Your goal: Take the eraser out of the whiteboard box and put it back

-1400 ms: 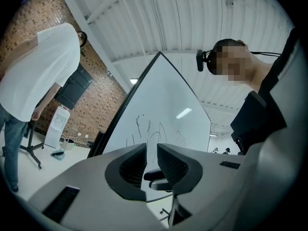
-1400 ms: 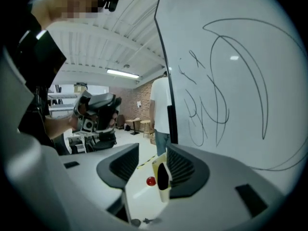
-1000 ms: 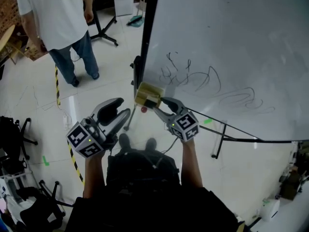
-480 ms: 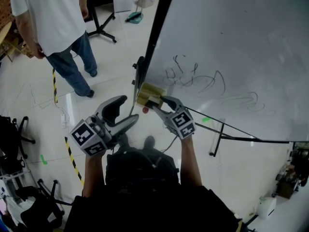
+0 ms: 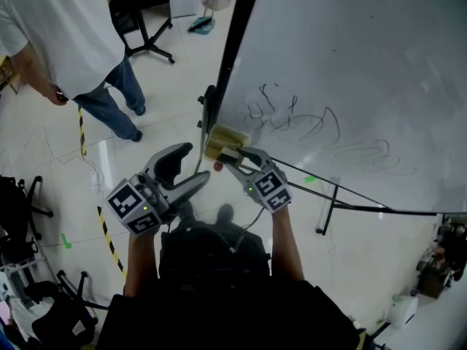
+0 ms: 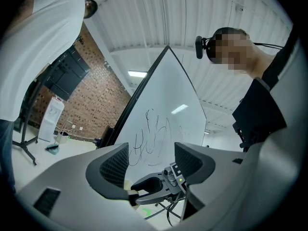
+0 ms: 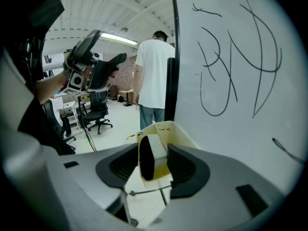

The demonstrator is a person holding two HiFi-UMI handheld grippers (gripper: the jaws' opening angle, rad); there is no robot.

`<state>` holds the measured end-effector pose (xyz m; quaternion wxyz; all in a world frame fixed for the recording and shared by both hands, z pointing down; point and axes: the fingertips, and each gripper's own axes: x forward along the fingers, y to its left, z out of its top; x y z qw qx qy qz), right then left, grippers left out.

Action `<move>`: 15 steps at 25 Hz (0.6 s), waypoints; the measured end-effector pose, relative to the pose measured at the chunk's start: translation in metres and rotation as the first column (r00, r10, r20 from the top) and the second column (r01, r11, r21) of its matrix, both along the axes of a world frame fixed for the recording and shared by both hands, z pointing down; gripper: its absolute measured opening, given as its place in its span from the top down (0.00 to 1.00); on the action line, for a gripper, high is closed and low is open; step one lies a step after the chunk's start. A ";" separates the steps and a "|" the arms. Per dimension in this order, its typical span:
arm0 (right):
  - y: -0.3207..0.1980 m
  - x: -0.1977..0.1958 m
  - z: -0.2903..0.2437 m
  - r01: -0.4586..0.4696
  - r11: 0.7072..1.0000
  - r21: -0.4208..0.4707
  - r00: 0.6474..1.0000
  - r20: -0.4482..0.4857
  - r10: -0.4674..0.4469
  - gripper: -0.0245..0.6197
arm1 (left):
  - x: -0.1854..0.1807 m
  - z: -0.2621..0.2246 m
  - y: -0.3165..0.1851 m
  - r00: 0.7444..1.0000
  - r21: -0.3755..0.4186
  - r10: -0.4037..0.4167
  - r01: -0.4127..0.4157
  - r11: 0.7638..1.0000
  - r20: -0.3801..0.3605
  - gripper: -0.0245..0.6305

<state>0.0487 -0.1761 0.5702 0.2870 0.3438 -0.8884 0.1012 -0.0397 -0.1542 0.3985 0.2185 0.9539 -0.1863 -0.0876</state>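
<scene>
My right gripper [image 5: 232, 154] reaches up to the cream-yellow box [image 5: 226, 138] fixed at the lower left corner of the whiteboard [image 5: 350, 64]. In the right gripper view the eraser [image 7: 147, 159], black felt on one face and pale body behind, stands on edge between the jaws, just over the box [image 7: 166, 129]. That gripper [image 7: 153, 167] is shut on the eraser. My left gripper [image 5: 186, 168] hangs below and left of the box, open with nothing between its fingers. In the left gripper view its wide-spread jaws [image 6: 151, 163] frame the right gripper [image 6: 159, 186] and the scribbled board [image 6: 163, 114].
A person in a white shirt and jeans [image 5: 73, 35] stands to the left on the tiled floor. The whiteboard's black stand bars [image 5: 336, 203] run under the board. Black-and-yellow floor tape [image 5: 109, 239] and an office chair [image 5: 22, 195] lie at the left.
My left gripper's jaws have spread wider. The right gripper with the eraser has sunk slightly at the box. The bystander has shifted toward the upper left.
</scene>
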 end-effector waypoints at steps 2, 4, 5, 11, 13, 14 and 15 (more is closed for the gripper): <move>0.001 -0.001 0.001 0.011 1.000 0.003 1.000 -0.007 -0.011 0.63 | 0.000 0.001 0.001 1.000 0.000 -0.001 0.001 1.000 0.002 0.52; 0.002 -0.001 0.002 0.030 1.000 0.009 0.999 -0.027 -0.029 0.65 | 0.000 0.001 0.001 1.000 0.004 0.000 0.000 1.000 0.004 0.52; 0.002 -0.001 0.002 0.041 0.999 0.013 0.998 -0.038 -0.041 0.65 | 0.001 0.001 0.002 1.000 0.006 0.001 -0.001 1.000 0.005 0.52; 0.002 -0.001 0.007 0.101 0.994 0.029 0.988 -0.122 -0.097 0.67 | 0.002 0.002 0.006 1.000 0.005 0.008 -0.008 1.000 0.016 0.52; 0.002 -0.002 0.009 0.107 0.994 0.030 0.985 -0.137 -0.102 0.67 | 0.002 0.001 0.007 1.000 0.006 0.007 -0.007 1.000 0.016 0.52; 0.002 -0.003 0.009 0.106 0.994 0.032 0.985 -0.139 -0.101 0.67 | 0.002 0.000 0.007 1.000 0.006 0.007 -0.007 1.000 0.016 0.52; 0.001 -0.003 0.009 0.105 0.994 0.034 0.985 -0.138 -0.100 0.67 | 0.001 0.000 0.008 1.000 0.006 0.007 -0.007 1.000 0.016 0.52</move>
